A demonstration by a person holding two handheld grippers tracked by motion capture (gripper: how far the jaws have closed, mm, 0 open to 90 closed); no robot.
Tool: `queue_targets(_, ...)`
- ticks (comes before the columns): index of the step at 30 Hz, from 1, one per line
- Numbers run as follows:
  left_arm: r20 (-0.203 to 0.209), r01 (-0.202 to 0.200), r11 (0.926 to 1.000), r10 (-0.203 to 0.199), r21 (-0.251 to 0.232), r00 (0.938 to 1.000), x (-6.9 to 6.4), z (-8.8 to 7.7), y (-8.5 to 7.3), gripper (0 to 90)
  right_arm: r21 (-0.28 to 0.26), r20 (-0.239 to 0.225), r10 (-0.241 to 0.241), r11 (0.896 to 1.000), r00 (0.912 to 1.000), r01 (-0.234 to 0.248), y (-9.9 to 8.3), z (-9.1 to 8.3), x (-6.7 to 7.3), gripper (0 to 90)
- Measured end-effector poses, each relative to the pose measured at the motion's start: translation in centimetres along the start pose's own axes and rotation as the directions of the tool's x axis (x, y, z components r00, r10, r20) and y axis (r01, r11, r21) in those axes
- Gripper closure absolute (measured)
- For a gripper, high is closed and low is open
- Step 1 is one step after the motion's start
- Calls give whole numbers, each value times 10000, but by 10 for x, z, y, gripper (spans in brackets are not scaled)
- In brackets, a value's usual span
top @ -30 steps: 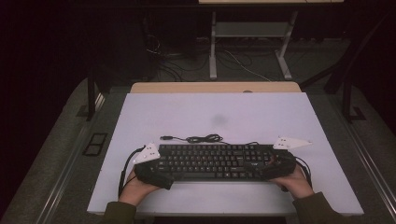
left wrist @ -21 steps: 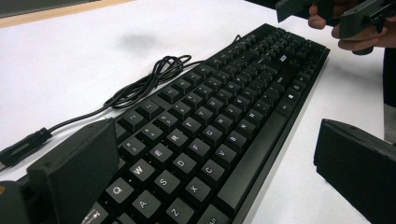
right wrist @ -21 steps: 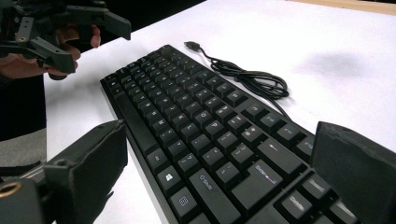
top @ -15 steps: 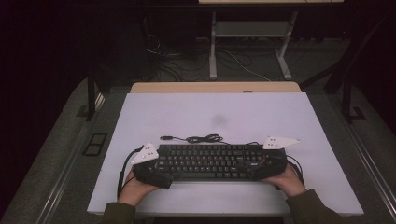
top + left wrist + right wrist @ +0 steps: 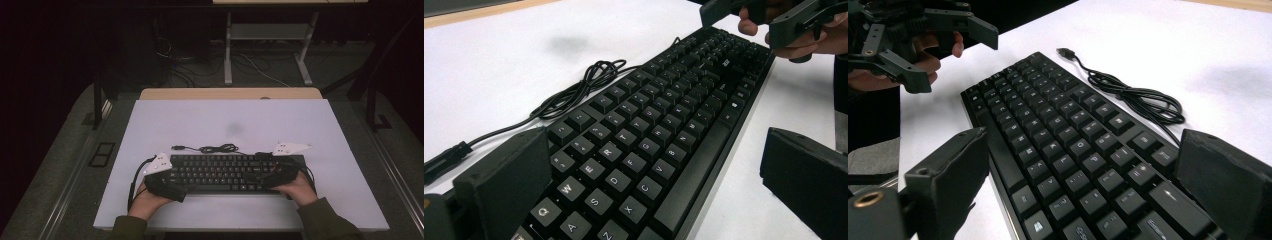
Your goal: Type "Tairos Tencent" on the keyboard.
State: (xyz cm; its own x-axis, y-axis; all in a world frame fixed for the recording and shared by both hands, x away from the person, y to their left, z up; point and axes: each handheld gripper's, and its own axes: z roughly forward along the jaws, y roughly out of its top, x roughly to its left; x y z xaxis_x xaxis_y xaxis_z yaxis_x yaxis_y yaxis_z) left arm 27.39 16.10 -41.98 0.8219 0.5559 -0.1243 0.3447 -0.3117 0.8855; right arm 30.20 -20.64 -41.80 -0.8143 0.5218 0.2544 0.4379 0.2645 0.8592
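Right tool shifted inward along keyboard since 0.5 s ago.
Keyboard [image 5: 225, 172] lies flat on worktop [image 5: 200, 125] between wide-open jaws of left tool [image 5: 162, 182] and right tool [image 5: 280, 175]; cable [image 5: 215, 148] just beyond, unmoved.

The keyboard [image 5: 659, 145] looks like black plastic: matt keycaps with pale printed letters, and a smoother frame that catches a faint sheen along its front edge. Its cable [image 5: 1138, 97] is thin black rubbery cord with a slight gloss. The worktop [image 5: 200, 125] is a smooth, matt white sheet, with a strip of pale wood along its far edge. The left tongs [image 5: 664, 195] and right tongs [image 5: 1083, 195] have dull black jaws with a slightly grainy, foam-like face. A sleeve [image 5: 325, 222] at the near edge is olive cloth.
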Motion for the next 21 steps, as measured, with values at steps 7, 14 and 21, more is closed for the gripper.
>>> queue_targets(7,-11,-12,10000,12,-13,10000,0,-1,0,0,137,-270,-62,9999,9996,66,3,12,4,152)
queue_targets(14,21,-44,10000,44,13,10000,-1,0,1,0,513,-482,-223,9984,9986,248,0,15,8,278)
queue_targets(21,17,-13,10000,13,37,10000,-1,1,1,0,1113,-404,-454,9925,9982,496,-4,18,10,480)
